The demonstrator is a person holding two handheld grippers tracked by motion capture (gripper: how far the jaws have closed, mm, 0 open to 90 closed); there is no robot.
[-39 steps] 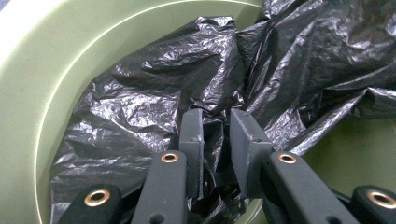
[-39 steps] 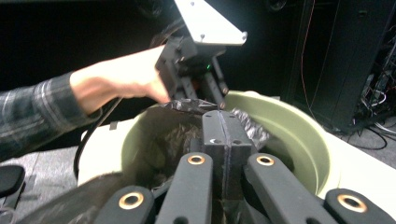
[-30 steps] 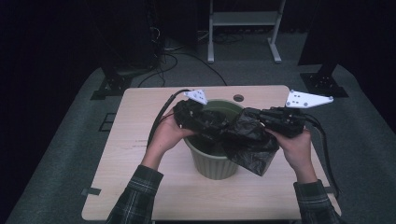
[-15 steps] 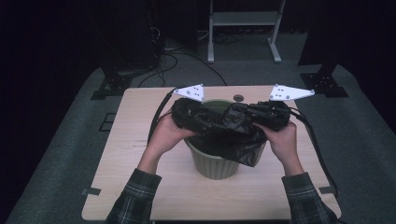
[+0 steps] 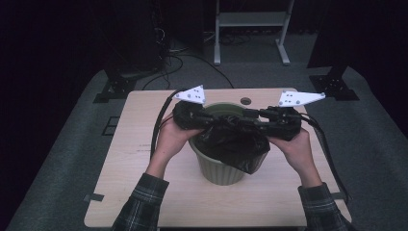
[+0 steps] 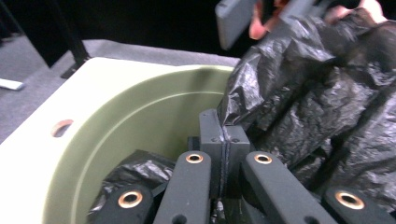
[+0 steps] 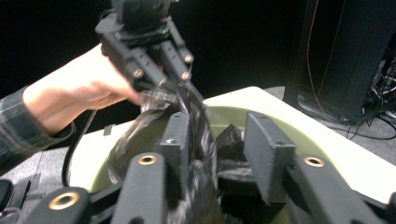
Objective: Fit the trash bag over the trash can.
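Person wears dark plaid flannel sleeves (image 5: 139, 204), cuffs at the wrists. Left black two-jaw gripper (image 6: 223, 140): matte linkage bars with copper-coloured rivets, flat rectangular pads. Right black two-jaw gripper (image 7: 224, 140): same build. Each carries a grey three-cornered plate (image 5: 191, 94), apparently dotted, and a black cable (image 5: 156, 126).

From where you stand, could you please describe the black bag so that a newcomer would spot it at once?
Start at the light wooden table and find the green bin at its middle. The bag is draped over the bin's near rim, between the two grippers. It is the only crinkled, glossy black plastic there, unlike the smooth bin.
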